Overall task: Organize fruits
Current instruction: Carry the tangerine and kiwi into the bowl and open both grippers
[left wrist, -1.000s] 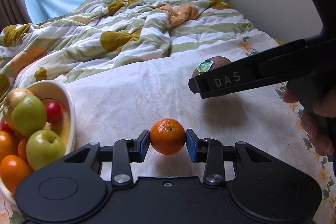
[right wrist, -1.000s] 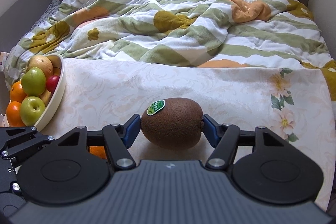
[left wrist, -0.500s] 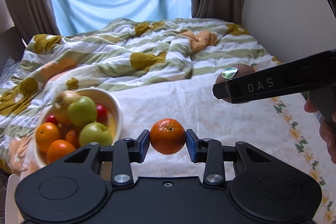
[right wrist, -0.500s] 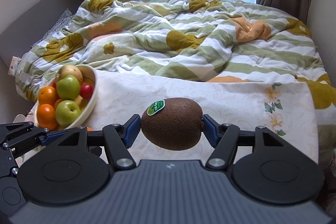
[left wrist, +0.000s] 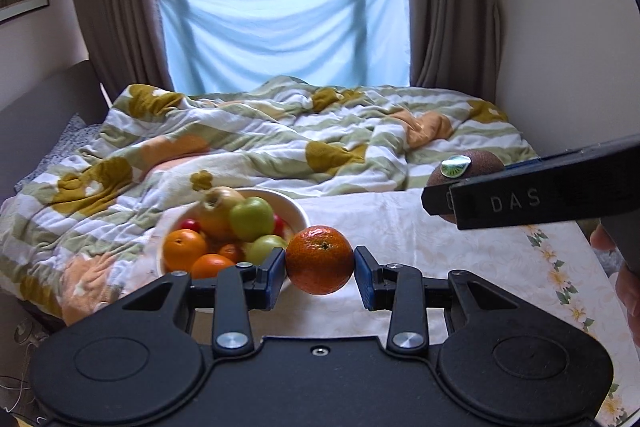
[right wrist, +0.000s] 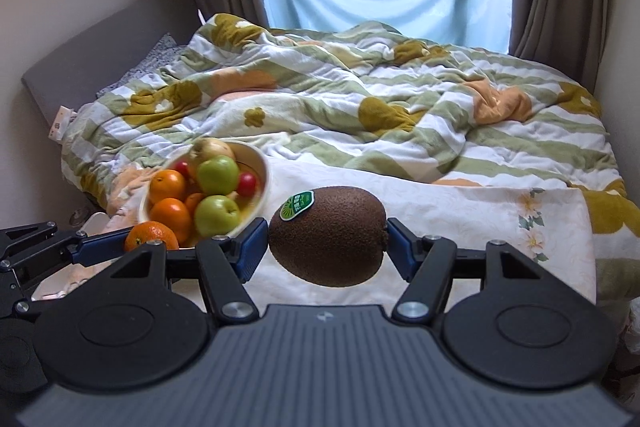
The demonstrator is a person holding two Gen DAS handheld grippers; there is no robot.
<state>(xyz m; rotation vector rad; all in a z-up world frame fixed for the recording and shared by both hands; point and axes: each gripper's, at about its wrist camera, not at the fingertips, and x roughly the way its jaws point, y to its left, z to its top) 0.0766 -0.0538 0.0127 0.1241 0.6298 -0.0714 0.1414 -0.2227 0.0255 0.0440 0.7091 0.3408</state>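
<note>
The left gripper (left wrist: pixel 320 269) pinches a mandarin (left wrist: pixel 319 259); the fruit bowl (left wrist: pixel 298 213) sits just beyond at ten o'clock. The right gripper (right wrist: pixel 327 242) clamps a kiwi (right wrist: pixel 328 235) lengthwise, farther from the bowl, which lies toward ten o'clock.

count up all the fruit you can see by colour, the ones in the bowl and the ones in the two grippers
Orange: 4, three in the bowl and the mandarin in the left gripper
Green: 2 apples
Red: 2 small fruits
Yellowish: 1
Brown: 1, the kiwi in the right gripper
Total: 10 visible
</note>
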